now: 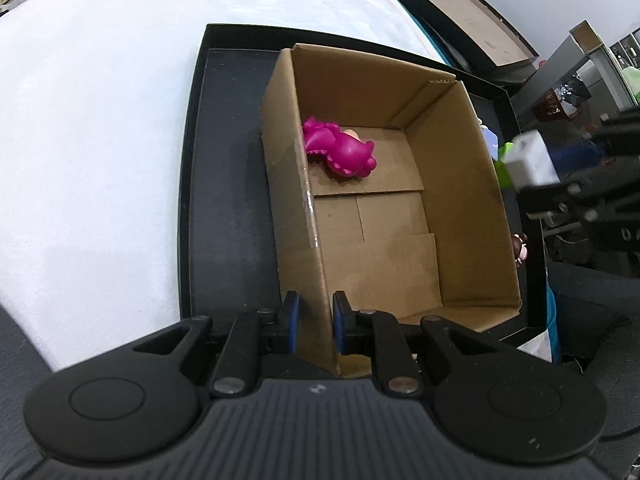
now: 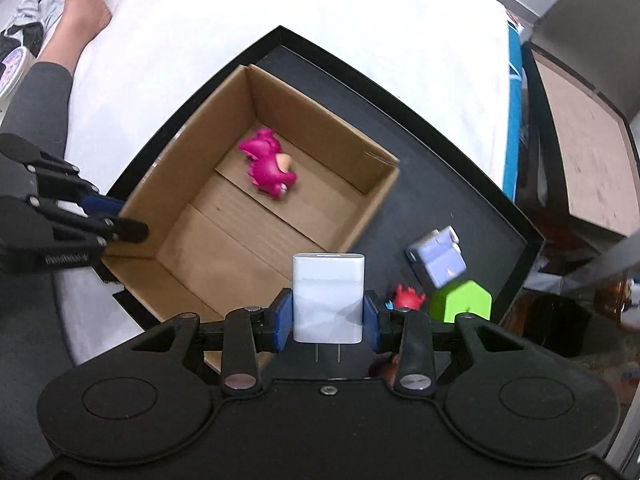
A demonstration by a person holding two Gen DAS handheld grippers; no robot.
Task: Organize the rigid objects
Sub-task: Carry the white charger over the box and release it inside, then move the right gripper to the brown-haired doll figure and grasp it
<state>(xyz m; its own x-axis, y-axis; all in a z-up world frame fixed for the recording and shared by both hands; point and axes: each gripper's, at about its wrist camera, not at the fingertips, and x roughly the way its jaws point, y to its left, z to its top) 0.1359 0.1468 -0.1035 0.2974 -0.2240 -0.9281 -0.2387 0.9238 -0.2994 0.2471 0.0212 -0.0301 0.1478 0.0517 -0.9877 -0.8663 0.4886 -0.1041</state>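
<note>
Charger placement is the step in hand, judging by the scene: the right gripper (image 2: 328,316) is clamped on a white charger (image 2: 328,296), its 2 blue pads pressing the flat sides and its 2 prongs pointing back toward the camera. In the right wrist view the charger sits at lower centre, over the near wall of the cardboard box (image 2: 256,216), not yet clear of the rim.

The left gripper (image 1: 314,320) is closed on the box's near-left wall, at lower centre of the left wrist view, steadying it on the black tray (image 1: 224,184).

Inside, a magenta toy (image 1: 340,152) lies toward the far end, leaving the near floor bare. A good drop would carry the charger past the rim, over that bare floor, then lower before letting go, so it neither bounces nor strikes the toy. The purple block (image 2: 438,258), red figure (image 2: 408,296) and green block (image 2: 460,300) wait on the tray at right.
</note>
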